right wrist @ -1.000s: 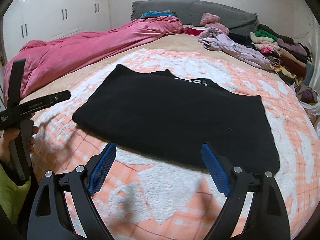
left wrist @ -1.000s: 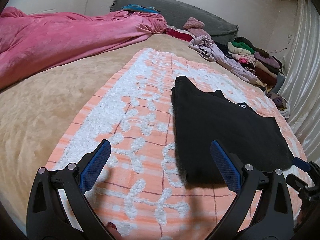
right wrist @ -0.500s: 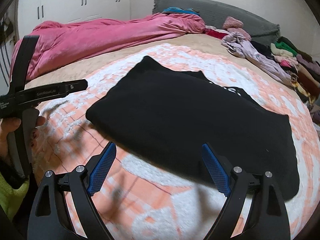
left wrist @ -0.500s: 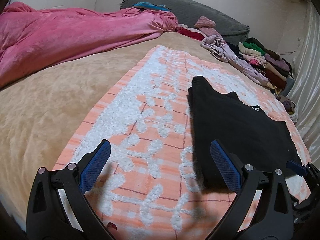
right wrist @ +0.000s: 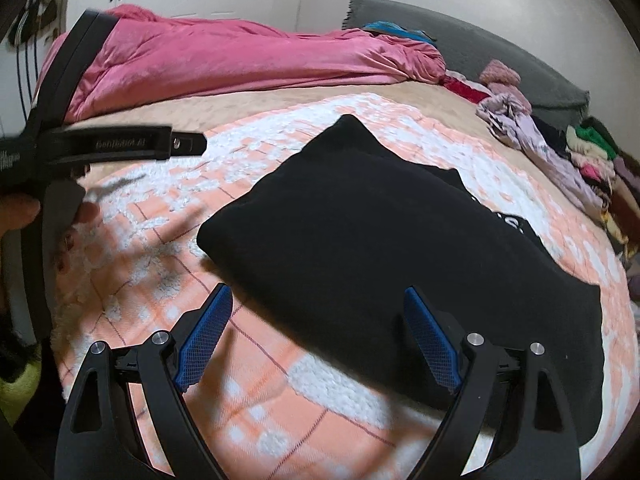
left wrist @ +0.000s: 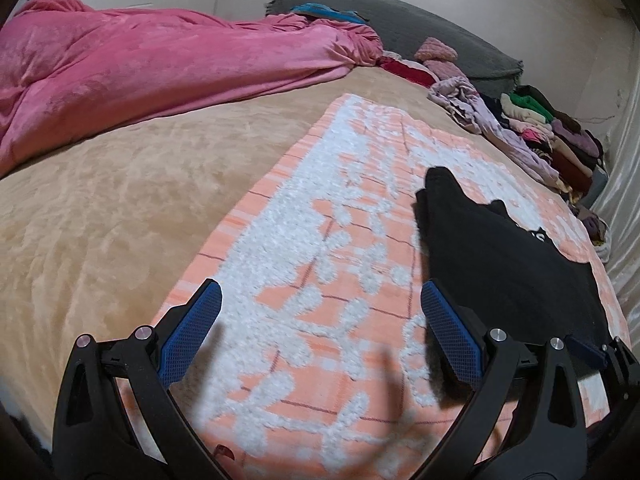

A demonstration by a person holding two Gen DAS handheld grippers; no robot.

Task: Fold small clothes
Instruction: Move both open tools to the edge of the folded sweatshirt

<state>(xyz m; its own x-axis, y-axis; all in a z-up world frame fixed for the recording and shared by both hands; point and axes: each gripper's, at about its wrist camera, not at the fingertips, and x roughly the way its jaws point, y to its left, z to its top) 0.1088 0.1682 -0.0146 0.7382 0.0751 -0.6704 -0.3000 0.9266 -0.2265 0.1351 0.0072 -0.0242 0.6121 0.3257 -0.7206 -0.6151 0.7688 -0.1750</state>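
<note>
With both jaws apart and empty, the right hand-held gripper (right wrist: pixel 316 336) hangs over the near edge of the black top (right wrist: pixel 400 248); the left hand-held gripper (left wrist: pixel 320 328) hangs beside it. Top lies partly folded on the towel (left wrist: pixel 320 248); further folds remain, by my judgement.

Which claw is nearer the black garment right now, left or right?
Right. The right claw hangs open over the near edge of the black garment. The left claw is open over the orange-and-white blanket, with the garment off to its right.
</note>
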